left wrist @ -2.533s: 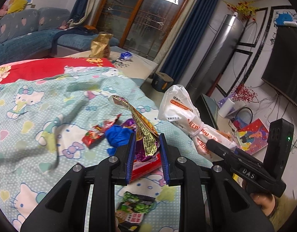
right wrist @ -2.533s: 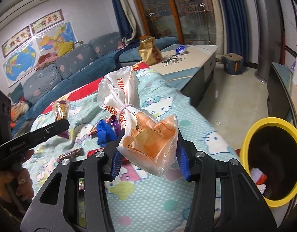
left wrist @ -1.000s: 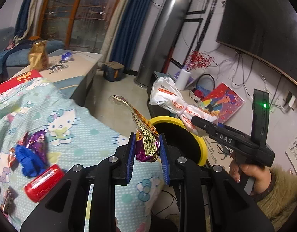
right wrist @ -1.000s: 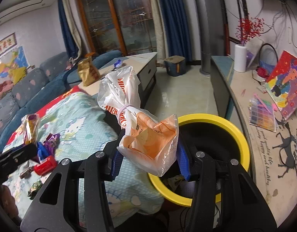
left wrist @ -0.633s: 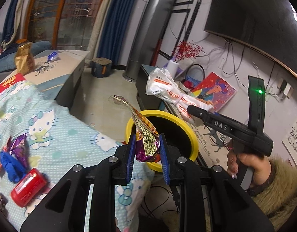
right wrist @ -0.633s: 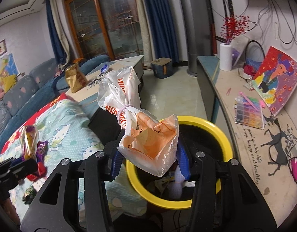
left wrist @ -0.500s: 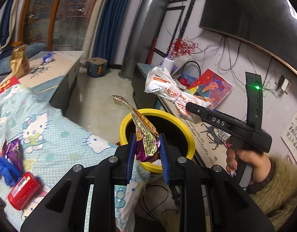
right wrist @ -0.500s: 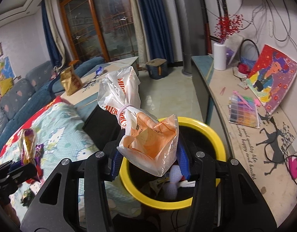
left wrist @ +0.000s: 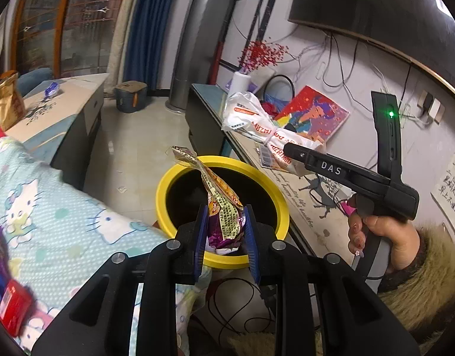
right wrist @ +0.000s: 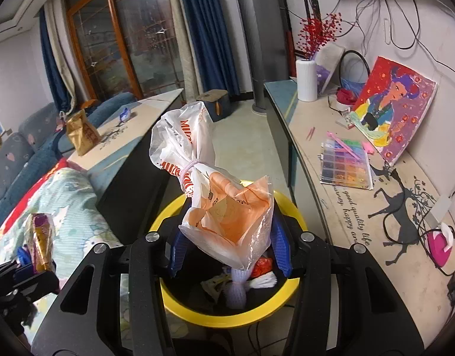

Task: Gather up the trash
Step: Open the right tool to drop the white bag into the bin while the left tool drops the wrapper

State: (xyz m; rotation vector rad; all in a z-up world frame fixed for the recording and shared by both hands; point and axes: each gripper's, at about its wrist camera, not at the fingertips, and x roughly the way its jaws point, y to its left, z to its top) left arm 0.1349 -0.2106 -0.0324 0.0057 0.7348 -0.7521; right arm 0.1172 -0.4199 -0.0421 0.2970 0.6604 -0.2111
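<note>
A crinkled gold-and-purple foil snack wrapper is pinched by the left gripper, and a tied white-and-orange plastic bag is clamped by the right gripper; both are held above the yellow-rimmed black waste bin, apparently for dropping in.

Both wrist cameras look down, close, at the yellow bin.

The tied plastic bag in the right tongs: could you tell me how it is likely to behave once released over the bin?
The plastic bag looks thin and crumpled, so probably floppy and light. The right tongs pinch its lower part while its tied top stands above, so it should hold no shape. Released over the yellow bin, it would likely drop slowly and could catch on the rim.
</note>
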